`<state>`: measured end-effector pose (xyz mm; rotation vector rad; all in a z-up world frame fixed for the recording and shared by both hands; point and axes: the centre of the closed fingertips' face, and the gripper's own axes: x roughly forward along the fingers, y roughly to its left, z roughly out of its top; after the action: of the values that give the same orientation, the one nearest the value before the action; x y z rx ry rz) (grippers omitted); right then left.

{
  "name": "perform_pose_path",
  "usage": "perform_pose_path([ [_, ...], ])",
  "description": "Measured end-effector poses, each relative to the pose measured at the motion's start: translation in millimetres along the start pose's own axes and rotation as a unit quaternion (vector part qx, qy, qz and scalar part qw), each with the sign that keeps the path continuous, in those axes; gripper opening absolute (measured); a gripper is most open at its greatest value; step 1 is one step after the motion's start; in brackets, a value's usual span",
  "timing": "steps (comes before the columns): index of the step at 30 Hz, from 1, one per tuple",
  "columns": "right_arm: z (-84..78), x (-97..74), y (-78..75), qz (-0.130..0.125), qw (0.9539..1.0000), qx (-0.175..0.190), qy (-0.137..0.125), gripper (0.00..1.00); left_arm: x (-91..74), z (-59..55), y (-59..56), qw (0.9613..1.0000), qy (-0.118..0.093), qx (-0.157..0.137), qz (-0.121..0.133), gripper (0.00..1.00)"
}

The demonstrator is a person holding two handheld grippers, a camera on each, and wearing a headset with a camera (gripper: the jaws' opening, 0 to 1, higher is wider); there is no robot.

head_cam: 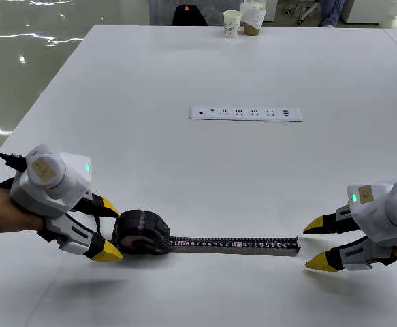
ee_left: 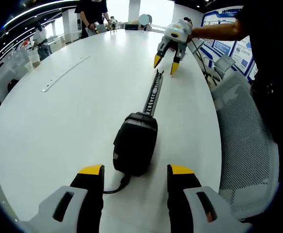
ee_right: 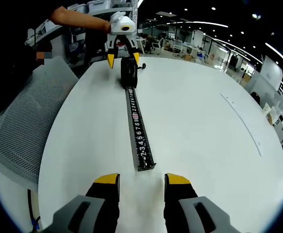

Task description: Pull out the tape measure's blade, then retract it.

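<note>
Tape measure (head_cam: 141, 231) sat at the near left of the white table (head_cam: 252, 177); its case lay just ahead of the left gripper (head_cam: 111, 229), in line with the gap between the released, spread jaws; whether they touched the case could not be told. Blade (head_cam: 235, 243) lay flat, extended rightward along the near edge; its end stopped just short of the right gripper (head_cam: 315, 244), jaws also released, tips either side of the blade's line, not gripping it. Power strip (head_cam: 246, 113) lay mid-table; paper cups (head_cam: 232, 23) at the far edge.
</note>
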<state>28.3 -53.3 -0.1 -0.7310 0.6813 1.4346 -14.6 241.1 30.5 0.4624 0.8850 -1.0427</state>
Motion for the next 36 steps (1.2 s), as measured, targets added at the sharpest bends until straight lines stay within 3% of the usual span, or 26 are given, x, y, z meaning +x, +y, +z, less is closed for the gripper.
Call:
perform_pose_path([
  [17, 1.4, -8.9, 13.4, -0.031, 0.9984, 0.039, -0.025, 0.49, -10.1, -0.9, -13.4, 0.9976, -0.041, -0.044, 0.034, 0.64],
  [32, 8.6, -13.4, 30.0, -0.064, 0.9926, 0.087, -0.055, 0.65, -16.8, -0.1, -26.5, 0.9895, -0.089, -0.082, 0.079, 0.81],
  [36, 11.3, -14.9, 34.6, -0.075, 0.9904, 0.097, -0.064, 0.69, -17.8, 0.4, -30.1, 0.9872, -0.101, -0.085, 0.089, 0.81],
])
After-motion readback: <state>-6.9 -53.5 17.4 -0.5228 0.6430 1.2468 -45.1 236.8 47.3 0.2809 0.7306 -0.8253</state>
